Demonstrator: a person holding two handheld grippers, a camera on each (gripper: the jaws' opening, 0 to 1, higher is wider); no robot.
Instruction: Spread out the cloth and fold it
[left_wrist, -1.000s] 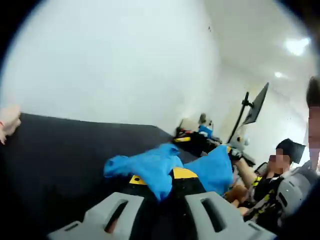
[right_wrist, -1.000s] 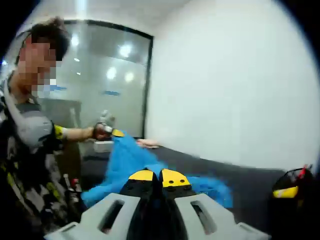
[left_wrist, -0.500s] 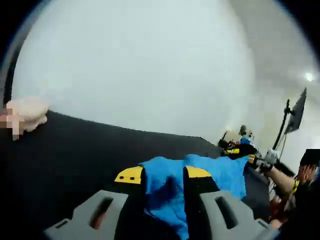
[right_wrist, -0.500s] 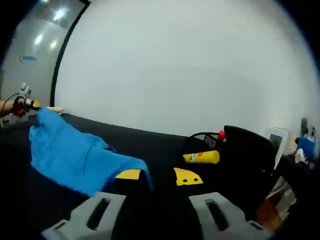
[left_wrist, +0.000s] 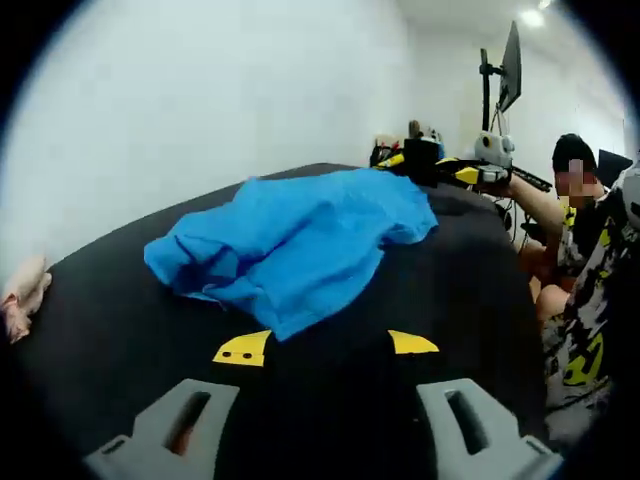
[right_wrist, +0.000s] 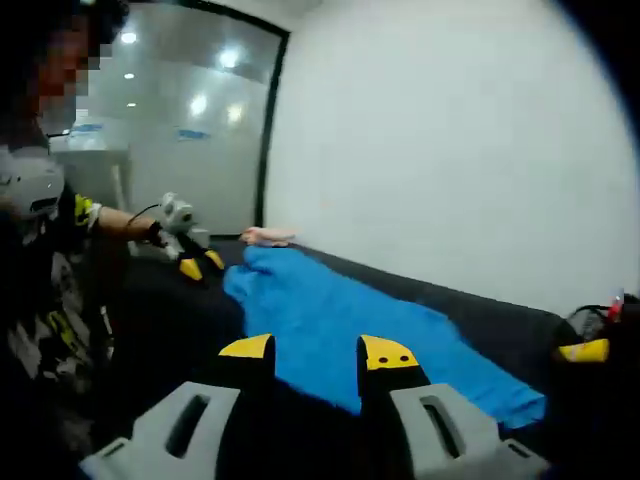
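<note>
1. Lying rumpled on the black table (left_wrist: 120, 330), the blue cloth (left_wrist: 300, 235) stretches lengthwise, free of both tools.
2. Left gripper (left_wrist: 325, 345) hovers just short of the cloth's near edge, jaws spread, empty.
3. Right gripper (right_wrist: 315, 352) hangs over the cloth's edge, jaws parted, gripping nothing.
4. A black mesh basket (right_wrist: 590, 335) sits far right, contents unclear.

- One blue cloth (left_wrist: 300, 235) lying on one black table (left_wrist: 110, 330) — rumpled.
- Two grippers showing: left gripper (left_wrist: 326, 347), right gripper (right_wrist: 316, 350) — both with jaws standing apart.
- One monitor (left_wrist: 511, 66) standing on its stand.
- One person (left_wrist: 590, 250) sitting nearby.
</note>
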